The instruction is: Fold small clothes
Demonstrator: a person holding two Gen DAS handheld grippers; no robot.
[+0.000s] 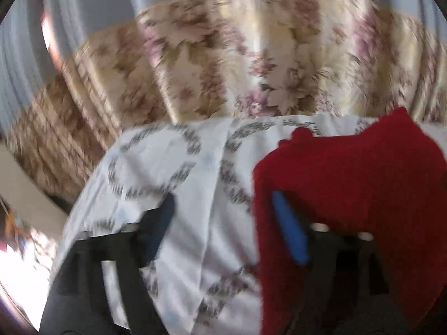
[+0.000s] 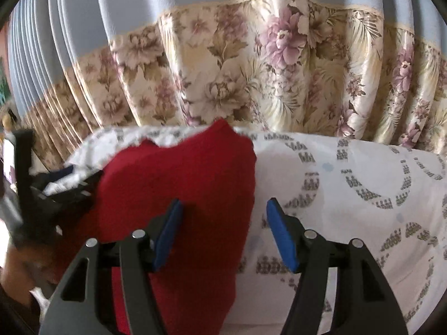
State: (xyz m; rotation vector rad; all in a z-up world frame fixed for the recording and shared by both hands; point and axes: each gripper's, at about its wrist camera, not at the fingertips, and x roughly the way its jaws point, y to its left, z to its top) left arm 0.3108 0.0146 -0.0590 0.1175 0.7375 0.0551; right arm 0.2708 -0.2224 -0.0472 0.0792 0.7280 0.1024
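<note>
We've got a red knit garment [image 2: 178,184] lying on the white patterned sheet [image 2: 349,184], floral curtain [image 2: 251,69] behind. Right gripper [image 2: 223,231] jaws wide apart over its right edge. Left gripper [image 1: 226,223] jaws apart too, right finger under/against the knit, pic's blurry tho.

No text, label, brand or number can be read in either view. The white sheet [image 2: 349,184] carries rings of small dark marks that look like a repeated print, too small and blurred to tell whether they are letters.
</note>
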